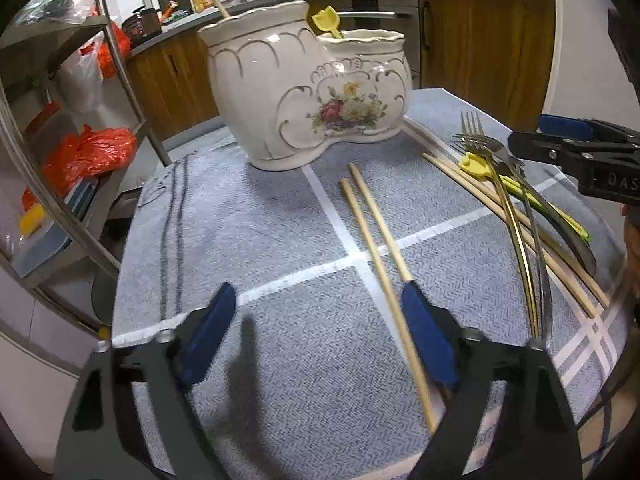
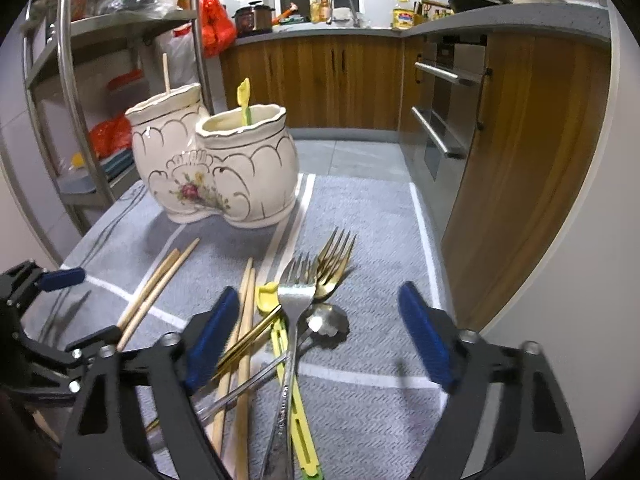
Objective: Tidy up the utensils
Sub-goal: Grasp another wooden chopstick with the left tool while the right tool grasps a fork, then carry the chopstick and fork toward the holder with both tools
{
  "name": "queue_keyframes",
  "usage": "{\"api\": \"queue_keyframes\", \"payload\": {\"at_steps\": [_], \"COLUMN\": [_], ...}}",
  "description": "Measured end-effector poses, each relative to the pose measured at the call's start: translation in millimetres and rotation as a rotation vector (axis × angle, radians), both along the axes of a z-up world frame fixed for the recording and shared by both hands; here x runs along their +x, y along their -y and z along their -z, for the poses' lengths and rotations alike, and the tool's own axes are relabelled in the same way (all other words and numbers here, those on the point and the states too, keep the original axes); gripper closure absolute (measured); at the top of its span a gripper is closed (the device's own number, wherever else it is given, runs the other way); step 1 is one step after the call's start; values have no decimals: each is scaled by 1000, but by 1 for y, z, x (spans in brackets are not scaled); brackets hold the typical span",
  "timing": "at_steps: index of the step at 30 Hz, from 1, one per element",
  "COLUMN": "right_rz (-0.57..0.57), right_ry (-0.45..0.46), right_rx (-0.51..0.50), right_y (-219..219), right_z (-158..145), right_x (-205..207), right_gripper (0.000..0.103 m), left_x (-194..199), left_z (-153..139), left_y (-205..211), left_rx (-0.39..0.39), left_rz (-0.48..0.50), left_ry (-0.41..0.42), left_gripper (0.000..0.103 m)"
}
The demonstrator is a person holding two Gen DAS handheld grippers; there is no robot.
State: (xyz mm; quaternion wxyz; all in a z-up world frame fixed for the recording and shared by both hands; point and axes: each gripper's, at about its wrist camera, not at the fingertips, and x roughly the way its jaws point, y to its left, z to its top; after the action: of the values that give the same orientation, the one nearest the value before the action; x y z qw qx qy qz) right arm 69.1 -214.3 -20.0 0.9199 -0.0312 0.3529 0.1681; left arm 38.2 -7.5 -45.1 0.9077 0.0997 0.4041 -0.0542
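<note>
**Utensils lying loose on the cloth, both grippers hanging over them with jaws apart**

Utensils are sitting scattered on the grey checked cloth (image 1: 280, 360) in front of the white floral holder (image 1: 304, 92), which is standing at the far end with a wooden stick (image 1: 216, 0) poking out of its taller pot and a yellow tulip-topped pick (image 1: 326, 22) leaning in the lower one.

Left gripper (image 1: 316, 340) is hovering low over a pair of chopsticks (image 1: 372, 240). Its blue pads are standing well apart; one chopstick is running right along the inside of the right-hand pad, but nothing is getting squeezed.

Right gripper (image 2: 316, 336) is hanging over the messy pile: a silver fork (image 2: 294, 300), a gold fork (image 2: 334, 260), a spoon (image 2: 326, 320), a yellow-green pick (image 2: 294, 392) and two more chopsticks (image 2: 244, 340), all crossing each other. Those fingers are spread wide too; the pile is lying between them, closer to the left-hand pad, and not clamped.

Kitchen cabinets (image 2: 332, 80) and a metal rack (image 2: 80, 60) are showing behind.
</note>
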Motion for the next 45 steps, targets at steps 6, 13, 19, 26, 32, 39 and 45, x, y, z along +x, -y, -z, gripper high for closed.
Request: {"api": "queue_keyframes", "payload": {"at_steps": [6, 13, 19, 26, 32, 39, 45], "right_rz": [-43, -75, -63, -82, -99, -109, -138], "right_ry": [-54, -131, -182, -194, -124, 2, 91], "right_rx": [29, 81, 118, 118, 122, 149, 175], "right_y": [-4, -7, -5, -10, -12, -6, -3], "right_z": [7, 14, 19, 20, 6, -23, -47], "right_x": [4, 17, 33, 39, 26, 4, -16], "right_gripper": [53, 63, 63, 80, 80, 80, 81], "left_x": [6, 13, 13, 16, 16, 16, 16], "left_z": [-3, -3, -3, -4, -3, -3, -3], "left_y": [-2, -2, -2, -6, -7, -6, -6], "left_rx": [-47, -54, -56, -79, -89, -87, -79], "left_rz": [46, 78, 92, 100, 108, 114, 115], "left_ry": [-24, -27, -29, -36, -37, -42, -46], "left_gripper": [76, 85, 85, 85, 88, 92, 94]}}
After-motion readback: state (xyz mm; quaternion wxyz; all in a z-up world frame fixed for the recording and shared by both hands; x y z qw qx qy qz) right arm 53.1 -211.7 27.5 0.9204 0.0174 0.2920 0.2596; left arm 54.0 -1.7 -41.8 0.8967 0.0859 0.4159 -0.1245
